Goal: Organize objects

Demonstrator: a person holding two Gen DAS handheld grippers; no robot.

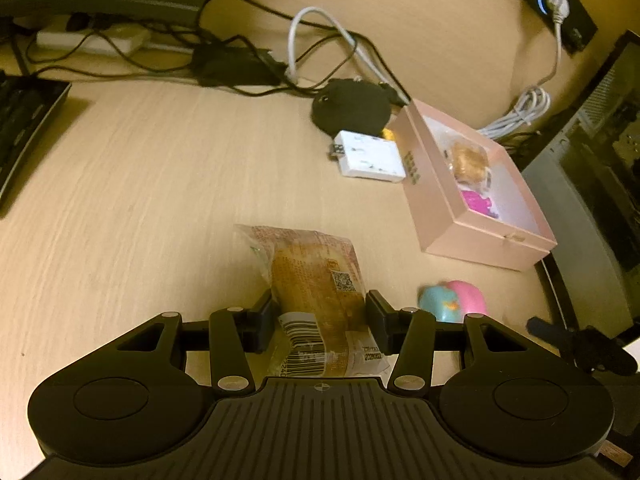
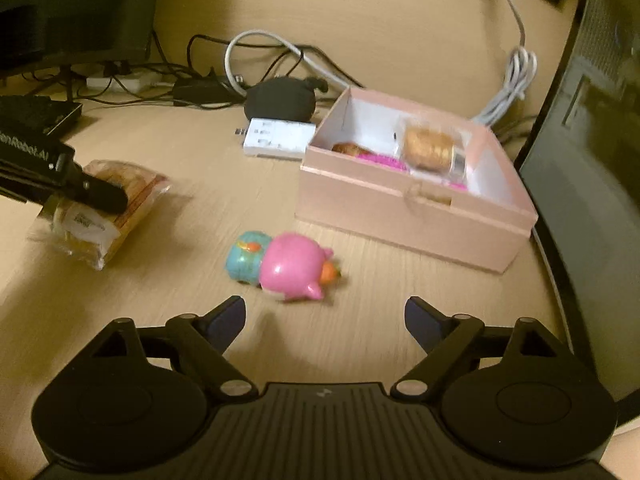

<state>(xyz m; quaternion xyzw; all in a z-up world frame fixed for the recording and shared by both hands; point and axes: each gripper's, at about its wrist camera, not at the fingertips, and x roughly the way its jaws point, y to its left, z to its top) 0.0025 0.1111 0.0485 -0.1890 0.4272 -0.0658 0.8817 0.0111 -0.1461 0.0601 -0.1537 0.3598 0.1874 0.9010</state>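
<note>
1. On the pale wood-grain table [image 1: 120, 184], the left tongs [image 1: 318, 320] are closing on a wrapped pastry [image 1: 316, 280]; both pads are pressing against the sides of the clear packet, whose barcoded end is pointing back toward the camera.
2. Seen from the right wrist view, the same left tongs [image 2: 102, 196] are reaching in from the left edge and gripping the wrapped pastry [image 2: 120, 204], which is sitting tilted, with its near end at the table surface.
3. The right tongs [image 2: 325, 316] are hanging wide open and holding nothing; the fingers are spreading to either side of bare table just short of the toy.
4. A pink-and-blue toy [image 2: 284, 266] is lying on its side between the right tongs and the box; in the left wrist view the toy [image 1: 454, 300] is showing just right of the left tongs' right finger.
5. A pink box [image 2: 408, 212] is standing open at the right side of the table, near a dark tower case [image 2: 592, 160]. Inside it, a second wrapped golden pastry [image 2: 428, 148] and something magenta [image 2: 384, 162] are lying; the left wrist view is showing the box [image 1: 440, 200] with the same contents.
6. A white adapter block [image 1: 370, 156] is lying just left of the box, touching or nearly touching its wall; which cannot be told.
7. Behind it, a black round object [image 1: 352, 108] and tangled cables [image 1: 248, 56] are crowding the back of the table, and a keyboard [image 1: 24, 120] is sitting at the far left.
</note>
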